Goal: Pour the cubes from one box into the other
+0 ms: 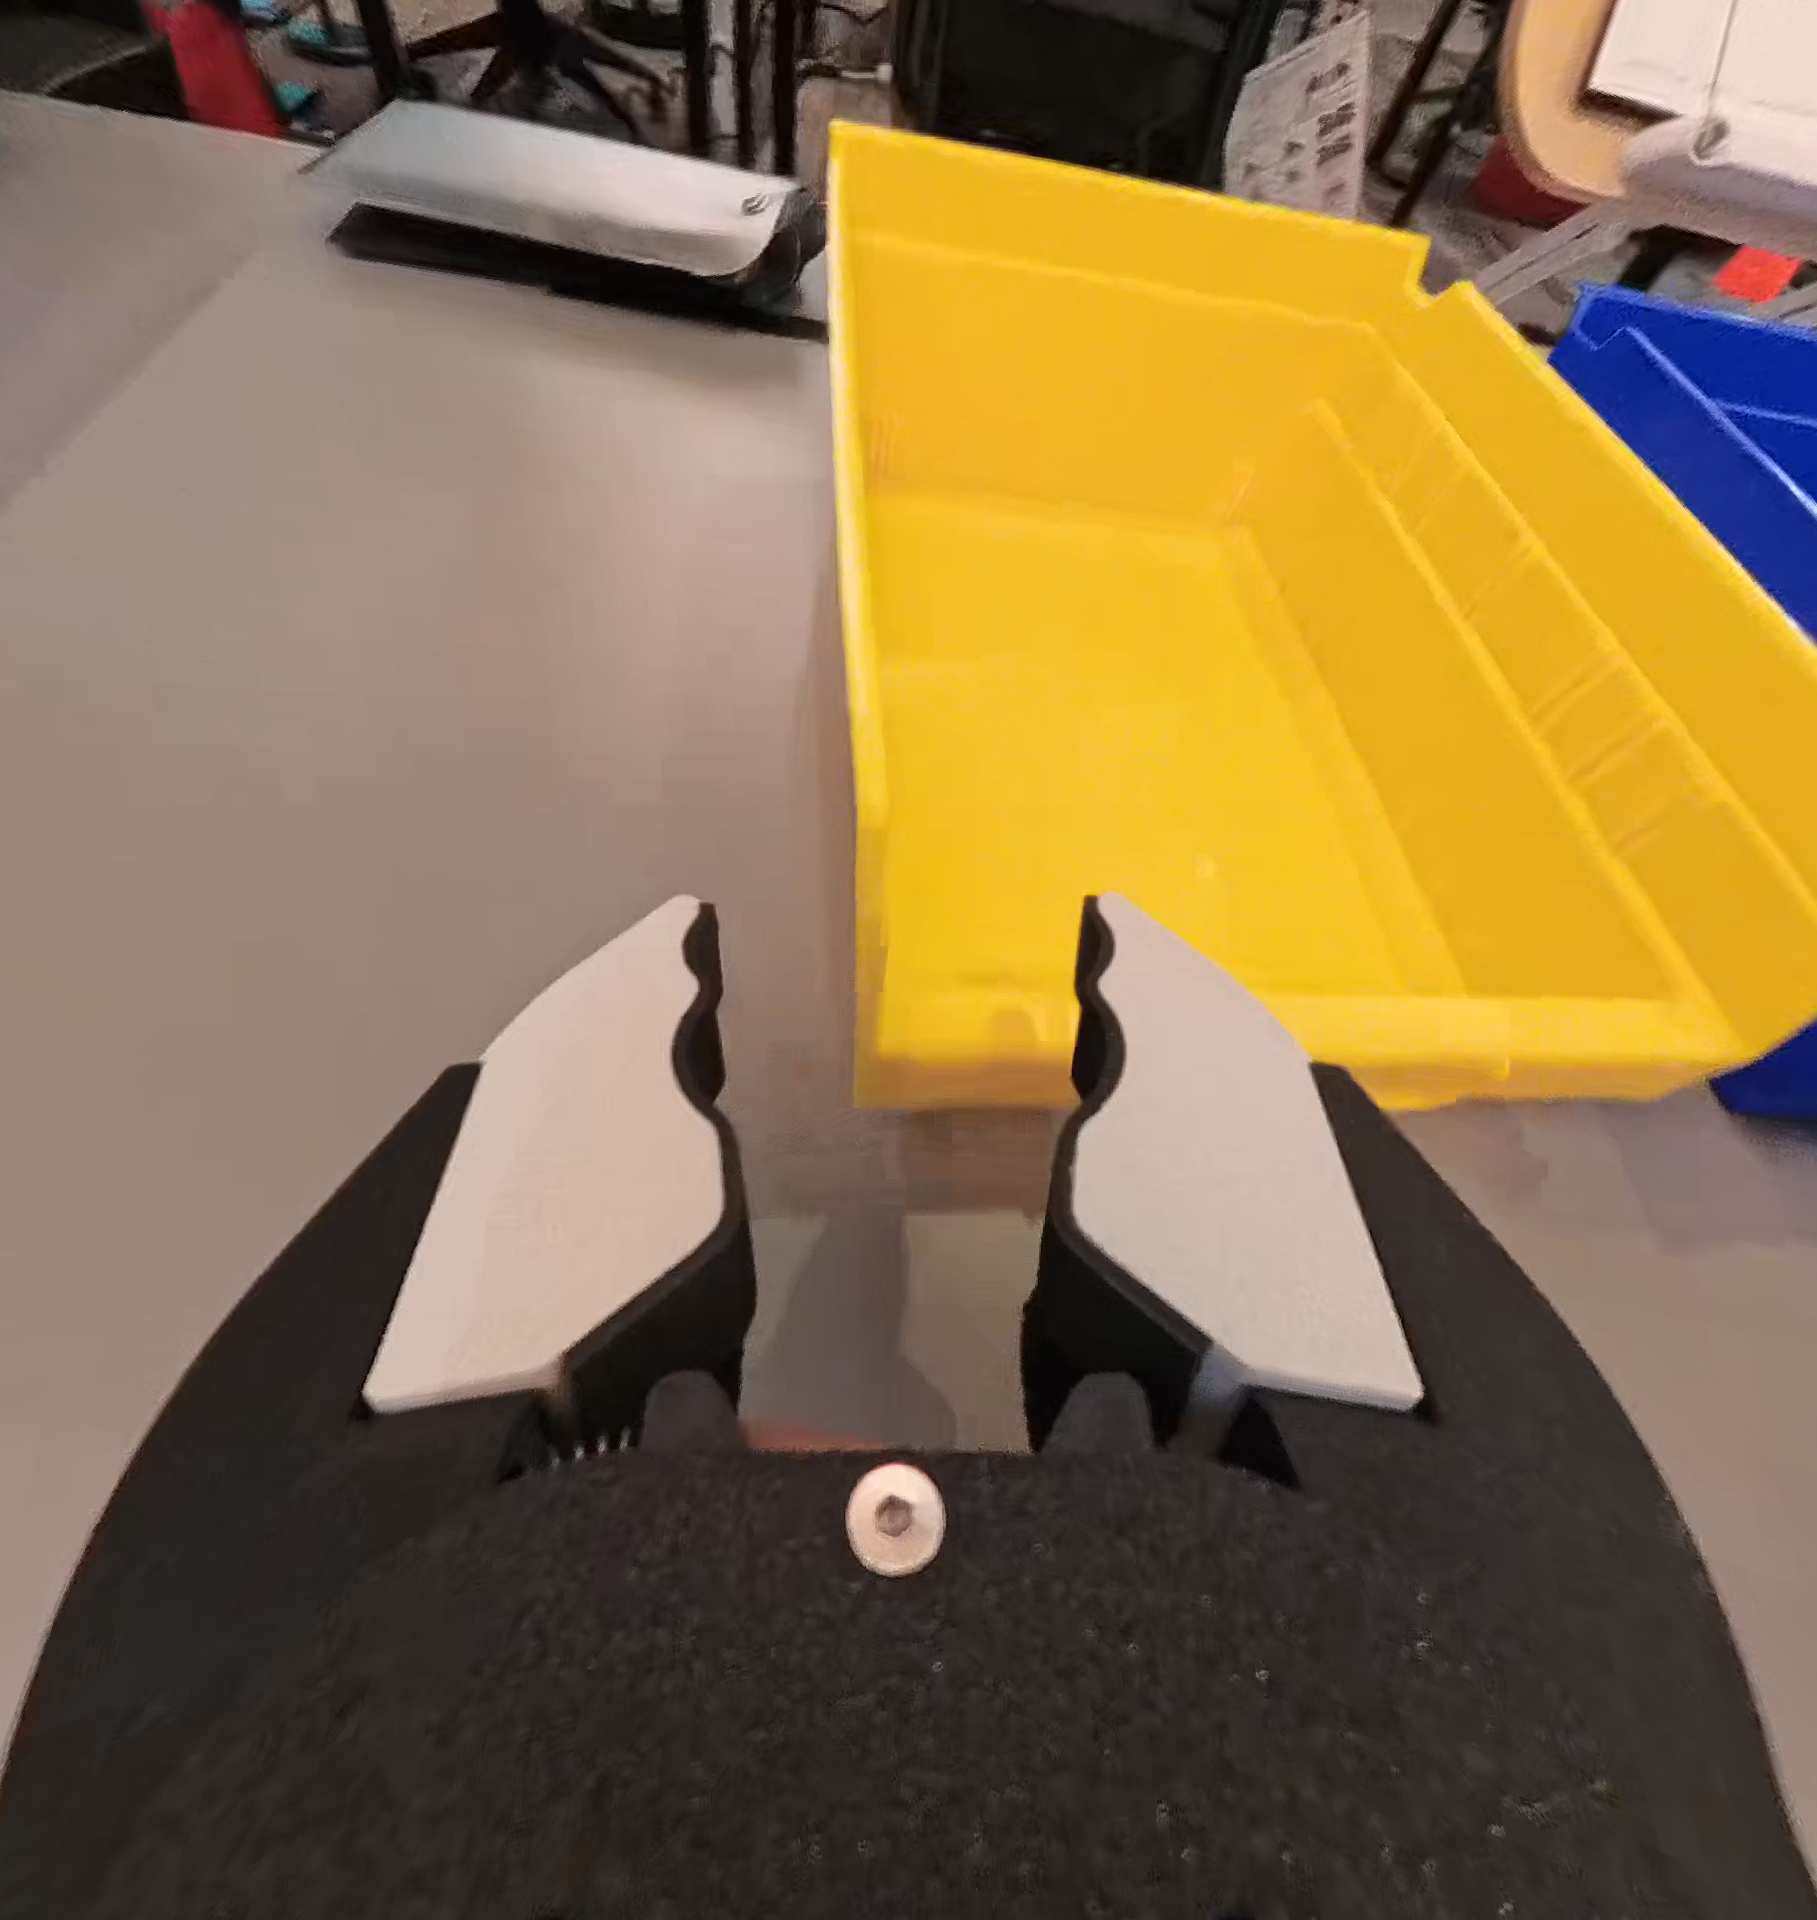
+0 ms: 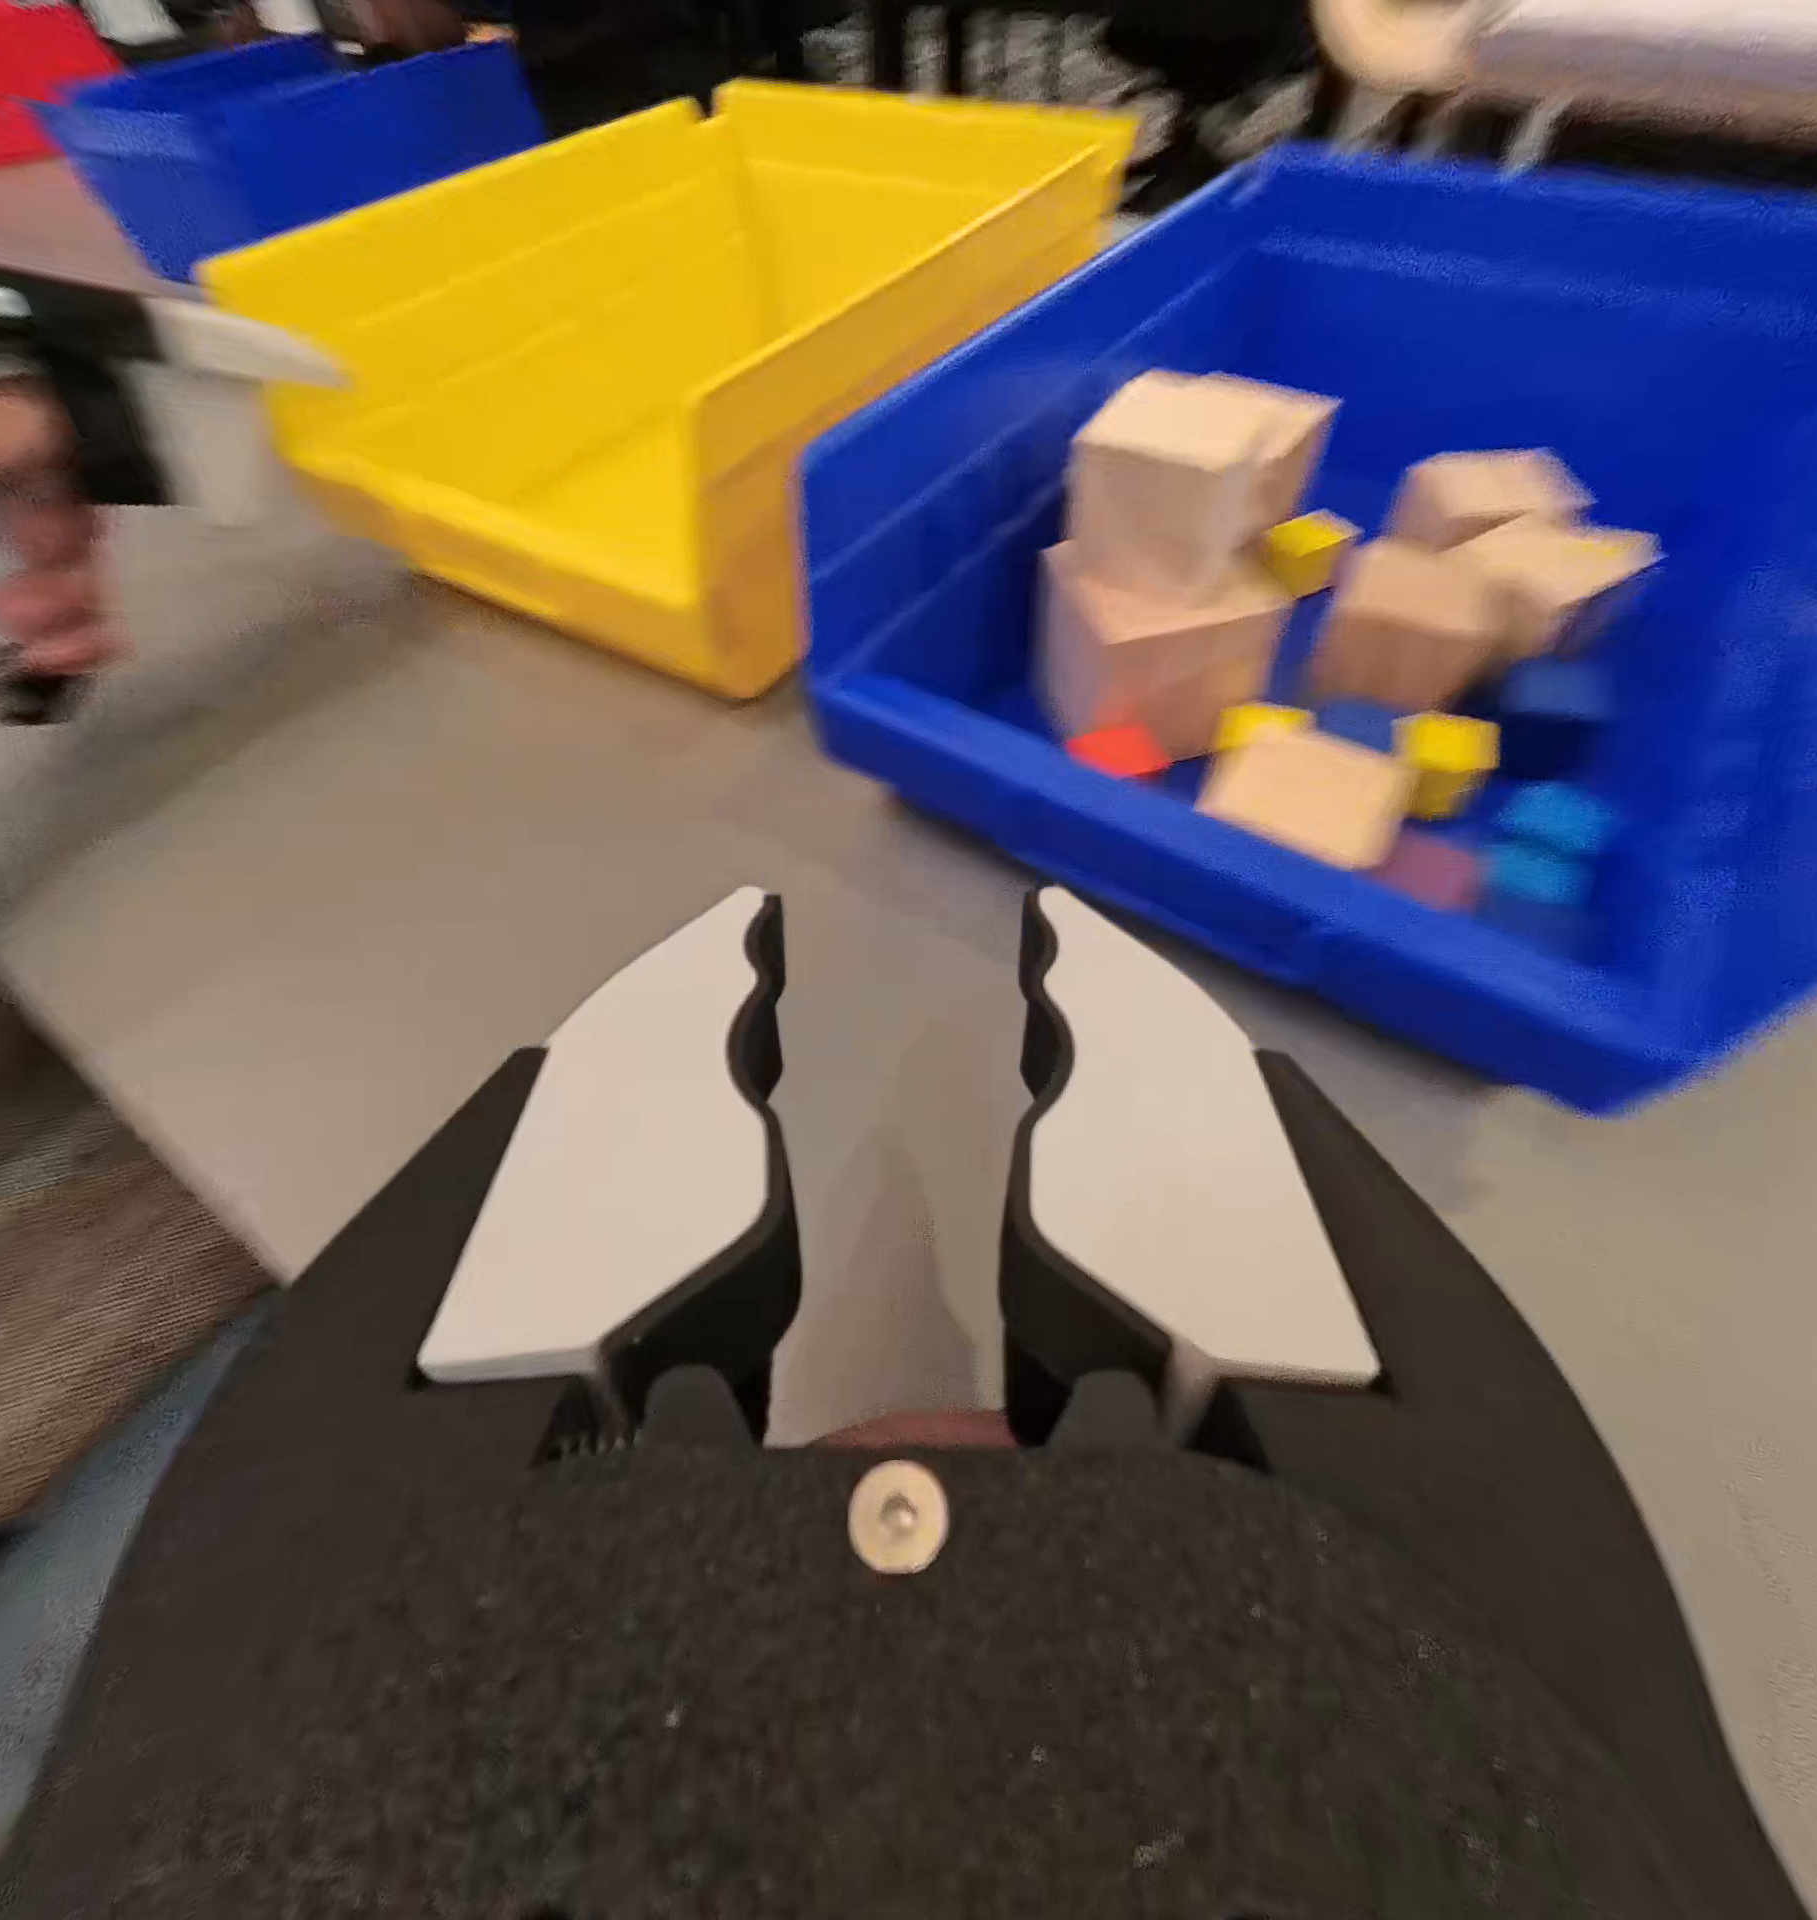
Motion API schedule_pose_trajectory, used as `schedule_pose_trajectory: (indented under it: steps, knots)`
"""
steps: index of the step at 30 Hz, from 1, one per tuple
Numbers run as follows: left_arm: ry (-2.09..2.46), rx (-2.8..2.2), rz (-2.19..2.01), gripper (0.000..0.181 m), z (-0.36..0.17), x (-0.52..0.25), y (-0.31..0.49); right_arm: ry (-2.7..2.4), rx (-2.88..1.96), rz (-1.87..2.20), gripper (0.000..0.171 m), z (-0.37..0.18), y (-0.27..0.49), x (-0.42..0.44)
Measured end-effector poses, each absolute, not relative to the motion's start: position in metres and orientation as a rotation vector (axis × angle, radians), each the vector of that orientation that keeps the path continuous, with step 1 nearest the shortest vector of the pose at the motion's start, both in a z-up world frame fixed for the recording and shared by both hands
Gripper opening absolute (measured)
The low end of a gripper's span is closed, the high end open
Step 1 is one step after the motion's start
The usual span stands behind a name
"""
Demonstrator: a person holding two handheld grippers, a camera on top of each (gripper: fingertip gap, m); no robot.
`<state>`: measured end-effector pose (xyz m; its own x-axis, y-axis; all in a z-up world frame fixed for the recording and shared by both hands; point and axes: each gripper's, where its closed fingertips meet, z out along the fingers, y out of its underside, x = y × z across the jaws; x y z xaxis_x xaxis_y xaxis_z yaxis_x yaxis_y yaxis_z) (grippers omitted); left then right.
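**Two open grippers before a yellow box and a blue box of cubes**

The smooth grey table carries all task objects. The largest is the long, rectangular yellow plastic box, lying open-topped with a bare floor and stepped, ribbed side walls; in the right wrist view the same yellow box stands left of and just beside the blue plastic box, their near corners almost touching. The blue box appears in the left wrist view only as a wall behind the yellow box's right side. A second blue bin stands farther back, beyond the yellow one.

The left gripper, black-bodied with pale grey finger plates, hovers above the table at the yellow box's near left corner; its jaws stand apart and hold nothing. The right gripper, of the same build, hovers over bare table just short of the blue box's near wall, jaws likewise apart and empty.

Inside the blue box lie the cubes: several large pale wooden cubes, heaped and tilted, and among them small painted cubes in yellow, red, blue and purple. The right wrist view is motion-blurred, so an exact count is not possible.

A flat grey and black device rests on the table's far part, left of the yellow box.
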<state>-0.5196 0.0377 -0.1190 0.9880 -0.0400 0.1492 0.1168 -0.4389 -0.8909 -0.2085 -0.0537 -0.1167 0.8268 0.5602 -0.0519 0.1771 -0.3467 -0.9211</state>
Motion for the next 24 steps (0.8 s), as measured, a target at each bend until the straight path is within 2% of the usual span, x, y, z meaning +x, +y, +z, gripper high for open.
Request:
schedule_pose_trajectory:
  steps: [1, 3, 6, 9, 13, 16, 17, 20, 24]
  knots:
    - [-0.038, -2.026, -0.179, 0.063, -0.120, -0.518, 0.049, -0.550, -1.946, 0.549, 0.043, -0.123, -0.062, -0.226]
    - [-0.036, -2.050, -0.195, 0.035, -0.125, -0.517, 0.066, -0.504, -1.992, 0.713, 0.040, -0.132, -0.074, -0.251]
    - [-0.082, -2.087, -0.221, 0.005, -0.127, -0.521, 0.066, -0.509, -2.007, 0.641, 0.035, -0.141, -0.076, -0.268]
    - [-0.098, -2.088, -0.147, 0.004, -0.126, -0.527, 0.033, -0.591, -1.976, 0.561, 0.038, -0.136, -0.074, -0.292]
    - [-0.175, -2.111, -0.026, 0.003, -0.127, -0.530, -0.026, -0.559, -1.963, 0.479, 0.052, -0.127, -0.056, -0.319]
    - [-0.212, -2.109, 0.017, 0.003, -0.127, -0.526, -0.066, -0.498, -1.989, 0.432, 0.052, -0.131, -0.044, -0.333]
    - [-0.222, -2.105, 0.016, 0.003, -0.127, -0.525, -0.077, -0.495, -2.004, 0.421, 0.050, -0.134, -0.042, -0.336]
    - [-0.244, -2.086, 0.025, 0.004, -0.126, -0.522, -0.104, -0.503, -2.036, 0.508, 0.013, -0.134, -0.050, -0.343]
    - [-0.270, -2.085, 0.102, 0.004, -0.112, -0.513, -0.126, -0.526, -1.975, 0.383, 0.003, -0.119, -0.057, -0.335]
